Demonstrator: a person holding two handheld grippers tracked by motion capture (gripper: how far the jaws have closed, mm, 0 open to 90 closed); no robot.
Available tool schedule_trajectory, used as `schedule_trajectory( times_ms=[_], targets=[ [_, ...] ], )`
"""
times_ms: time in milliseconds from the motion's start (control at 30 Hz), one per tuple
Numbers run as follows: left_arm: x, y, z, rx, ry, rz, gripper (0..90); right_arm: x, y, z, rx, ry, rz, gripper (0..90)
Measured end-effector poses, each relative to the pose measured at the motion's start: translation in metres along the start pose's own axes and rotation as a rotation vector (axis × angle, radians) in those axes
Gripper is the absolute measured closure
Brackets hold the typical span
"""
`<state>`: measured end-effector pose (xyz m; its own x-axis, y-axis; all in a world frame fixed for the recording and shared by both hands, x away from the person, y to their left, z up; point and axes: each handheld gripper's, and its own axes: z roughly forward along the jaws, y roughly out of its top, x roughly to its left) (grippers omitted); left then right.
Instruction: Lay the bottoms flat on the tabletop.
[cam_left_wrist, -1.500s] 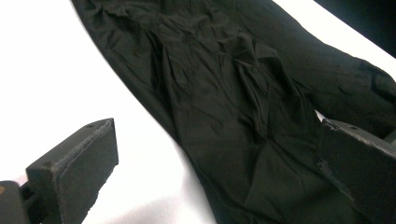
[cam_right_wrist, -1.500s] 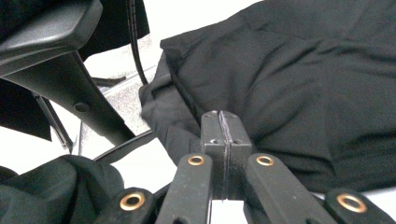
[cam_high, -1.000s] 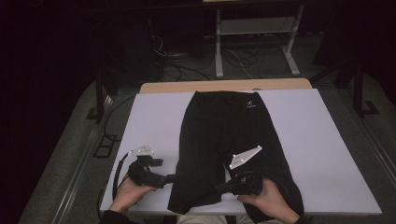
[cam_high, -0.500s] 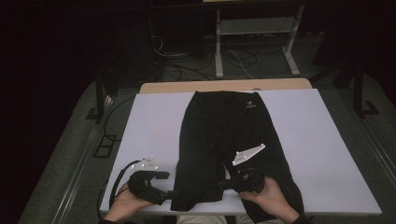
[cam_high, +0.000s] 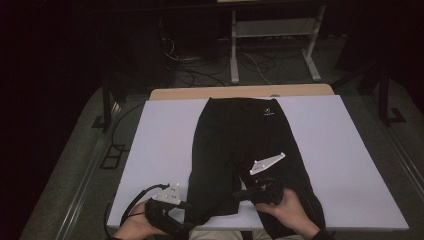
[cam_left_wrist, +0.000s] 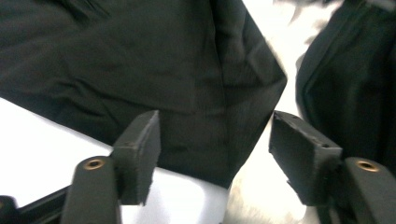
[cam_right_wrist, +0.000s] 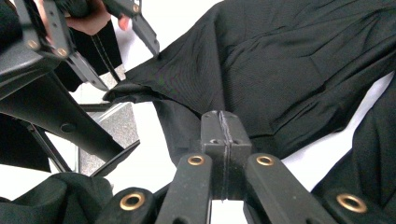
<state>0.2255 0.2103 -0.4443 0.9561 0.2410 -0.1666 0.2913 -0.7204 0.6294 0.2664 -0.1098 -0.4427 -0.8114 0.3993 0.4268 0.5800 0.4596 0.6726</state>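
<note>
A pair of black trousers (cam_high: 240, 135) lies flat on the white table (cam_high: 350, 150), waist at the far side, legs towards me. My left gripper (cam_high: 186, 223) is at the table's front edge, open, its jaws on either side of the left leg's hem corner (cam_left_wrist: 233, 140) without touching it. My right gripper (cam_high: 242, 194) points left between the two legs. Its jaws are pressed together at the inner edge of the same leg (cam_right_wrist: 187, 79), apparently pinching the cloth. The left gripper (cam_right_wrist: 130, 69) also appears at the upper left of the right gripper view.
The trousers' right leg (cam_high: 300, 200) runs under my right hand to the front edge. Bare table lies on both sides of the garment. Behind the table are a wooden strip (cam_high: 240, 93), a metal frame (cam_high: 272, 35) and floor cables (cam_high: 210, 65).
My left gripper has drawn back toward the front edge and swung right, bringing its open jaws up to the left leg's hem corner. The right gripper has barely moved.
</note>
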Motion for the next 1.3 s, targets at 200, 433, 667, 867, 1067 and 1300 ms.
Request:
schedule_trajectory(
  times_ms=[200, 433, 667, 867, 1067, 1300],
  targets=[
    [0.004, 0.001, 0.0, -0.001, -0.031, -0.01, 56.4, 0.0, 0.0, -0.001, 0.002, 0.004, 0.0, 89.0],
    [0.008, 0.001, -0.001, 0.017, -0.034, -0.014, 83.6, 0.0, 0.0, -0.003, 0.003, 0.022, 0.006, 89.0],
    [0.008, 0.004, -0.007, 0.013, -0.1, 0.003, 88.7, 0.0, 0.002, -0.005, 0.022, 0.084, 0.009, 89.0],
    [0.003, 0.01, -0.013, 0.075, -0.144, 0.055, 88.8, 0.005, 0.001, -0.005, 0.06, 0.183, 0.023, 89.0],
    [0.002, 0.011, -0.016, 0.122, -0.164, 0.089, 88.8, 0.016, -0.005, -0.002, 0.136, 0.24, 0.008, 88.9],
    [0.002, 0.011, -0.015, 0.18, -0.207, 0.11, 88.8, 0.026, -0.011, 0.006, 0.207, 0.28, -0.003, 89.0]
  ],
)
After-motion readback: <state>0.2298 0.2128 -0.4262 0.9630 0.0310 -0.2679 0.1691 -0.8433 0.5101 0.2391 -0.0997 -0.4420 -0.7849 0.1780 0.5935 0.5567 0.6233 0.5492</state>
